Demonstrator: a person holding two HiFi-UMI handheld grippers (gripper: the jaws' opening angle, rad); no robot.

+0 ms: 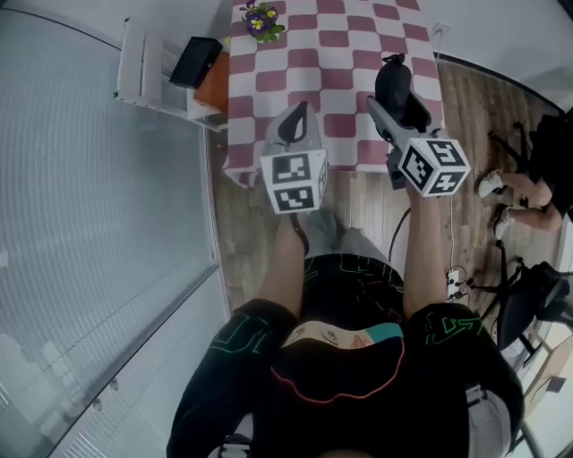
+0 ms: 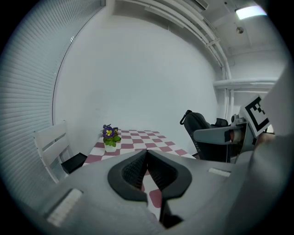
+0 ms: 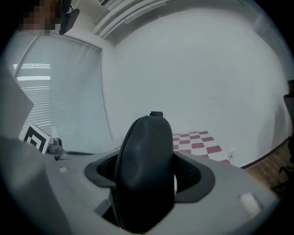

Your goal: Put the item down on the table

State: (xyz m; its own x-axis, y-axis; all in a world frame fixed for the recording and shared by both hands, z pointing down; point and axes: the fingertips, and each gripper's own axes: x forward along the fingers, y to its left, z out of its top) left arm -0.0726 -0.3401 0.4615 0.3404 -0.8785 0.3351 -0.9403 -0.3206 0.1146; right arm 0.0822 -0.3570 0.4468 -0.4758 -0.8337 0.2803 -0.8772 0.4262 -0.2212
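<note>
1. While over the checked desk (image 1: 331, 54), upper centre of frame, the right hand-held gripper (image 1: 392, 107) pinches a dark, possibly zippered case (image 3: 144, 170).
2. Beside it, the left hand-held gripper (image 2: 147, 169) has its jaws pressed together, empty.

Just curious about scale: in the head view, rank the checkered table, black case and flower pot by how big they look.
checkered table
black case (nearer the camera, so it looks bigger)
flower pot
</note>
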